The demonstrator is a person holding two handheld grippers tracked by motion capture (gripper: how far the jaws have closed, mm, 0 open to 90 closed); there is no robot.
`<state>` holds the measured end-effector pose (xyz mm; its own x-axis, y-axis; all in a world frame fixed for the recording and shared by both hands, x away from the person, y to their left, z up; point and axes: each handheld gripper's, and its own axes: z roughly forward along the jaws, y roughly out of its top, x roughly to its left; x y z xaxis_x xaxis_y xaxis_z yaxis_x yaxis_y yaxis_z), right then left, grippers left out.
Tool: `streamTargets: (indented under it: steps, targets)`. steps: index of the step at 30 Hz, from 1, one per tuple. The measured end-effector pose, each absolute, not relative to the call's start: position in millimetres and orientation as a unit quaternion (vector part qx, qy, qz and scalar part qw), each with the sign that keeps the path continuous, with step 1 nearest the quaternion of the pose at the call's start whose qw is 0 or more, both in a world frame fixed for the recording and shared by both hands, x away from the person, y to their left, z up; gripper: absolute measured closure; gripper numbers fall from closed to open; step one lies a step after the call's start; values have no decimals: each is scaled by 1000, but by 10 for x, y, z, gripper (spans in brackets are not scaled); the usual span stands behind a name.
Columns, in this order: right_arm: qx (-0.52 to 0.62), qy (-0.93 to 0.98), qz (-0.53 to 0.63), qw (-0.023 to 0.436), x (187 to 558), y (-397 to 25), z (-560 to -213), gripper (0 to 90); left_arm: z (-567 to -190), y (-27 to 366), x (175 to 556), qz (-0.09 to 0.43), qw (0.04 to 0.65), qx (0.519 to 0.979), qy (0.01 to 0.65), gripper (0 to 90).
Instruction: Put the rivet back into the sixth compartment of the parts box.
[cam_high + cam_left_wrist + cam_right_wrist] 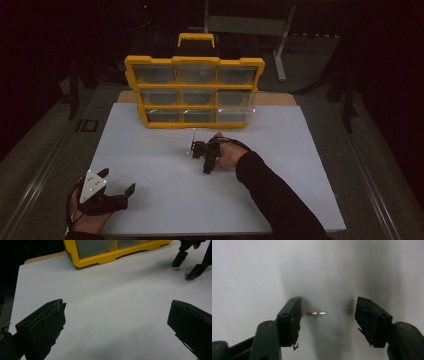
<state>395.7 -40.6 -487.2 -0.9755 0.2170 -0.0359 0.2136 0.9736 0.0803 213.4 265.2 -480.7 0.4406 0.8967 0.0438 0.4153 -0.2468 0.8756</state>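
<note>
Right gripper (325, 315): pointed down at the white table top (150, 165), black jaws spread wide, nothing between the pads yet. Lying flat on the board between them is a small silver metal pin with a collar at mid-length (317, 313); it sits closer to the jaw on the left of the right gripper view than to the other, and I cannot tell whether it touches that jaw. From the high view the same gripper (205, 157) is held in the person's right hand near the middle of the board, a short way in front of the case.

Left gripper (117, 192): resting at the near left corner of the board, jaws apart, empty. Its own view shows bare white surface between its jaws (115, 322), with the right gripper's jaws and the pin farther off at the upper right.

Beyond: a yellow plastic organiser case with clear compartment lids and a carry handle (195, 92) stands upright at the far edge of the table top, lids shut as far as I can see.

Progress, my reading: the pick-up is lined up but not made. Left to do: close on the pin and lift. Where it goes afterwards, possibly the case, the frames do not settle.
</note>
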Motion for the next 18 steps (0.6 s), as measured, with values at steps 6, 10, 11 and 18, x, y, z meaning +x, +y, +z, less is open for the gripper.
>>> streamTargets:
  steps: [6,10,11,18]
  targets:
    - [101,993,50,16,3895,-431,-4861,647,-4807,2650,2134,285,421,737,445,20]
    - [99,993,65,18,3842,-465,-4866,742,-4808,2649,2137,285,421,737,445,20]
    - [100,992,67,21,3833,-471,-4867,745,-4809,2646,2137,285,421,737,446,20]
    - [95,992,79,21,3811,-456,-4856,747,-4808,2647,2139,285,421,737,446,20]
